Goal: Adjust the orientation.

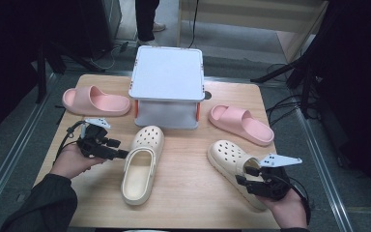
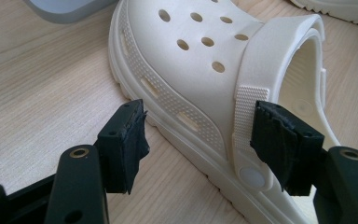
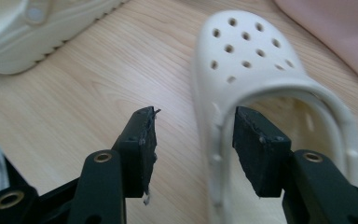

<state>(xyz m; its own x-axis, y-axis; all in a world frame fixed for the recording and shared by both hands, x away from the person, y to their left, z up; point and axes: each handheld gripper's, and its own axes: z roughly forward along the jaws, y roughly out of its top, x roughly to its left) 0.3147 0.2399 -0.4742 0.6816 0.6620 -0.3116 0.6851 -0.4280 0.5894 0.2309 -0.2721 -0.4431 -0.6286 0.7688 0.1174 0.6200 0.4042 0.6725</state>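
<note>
Forearms and hands come in at the near edge of the wooden table [image 1: 183, 193], each holding a gripper. Nearest, the right gripper [image 1: 244, 177] has its jaws spread apart around the side wall of the right cream clog [image 1: 229, 162]; in the right gripper view that gripper [image 3: 193, 144] has one jaw outside the shoe's wall and the other over its opening, neither visibly pressing on the right cream clog [image 3: 261, 93]. A little farther in, the left gripper [image 1: 117, 148] has its jaws apart as well, its tips just beside the rim of the left cream clog [image 1: 142, 162]. In the left gripper view the gripper [image 2: 200, 144] straddles the side of the left cream clog [image 2: 191, 79] near the strap's rivet, with gaps showing on both sides.

Both clogs lie sole down with toes pointing away, the left one mid-table, the right one nearer the right edge. Beyond them stands a small white two-tier stand [image 1: 168, 87]. Flanking it lie a pink slide [image 1: 95, 101] on the left and another pink slide [image 1: 241, 124] on the right. Farthest back, a person's legs [image 1: 147, 21] stand on the floor.
</note>
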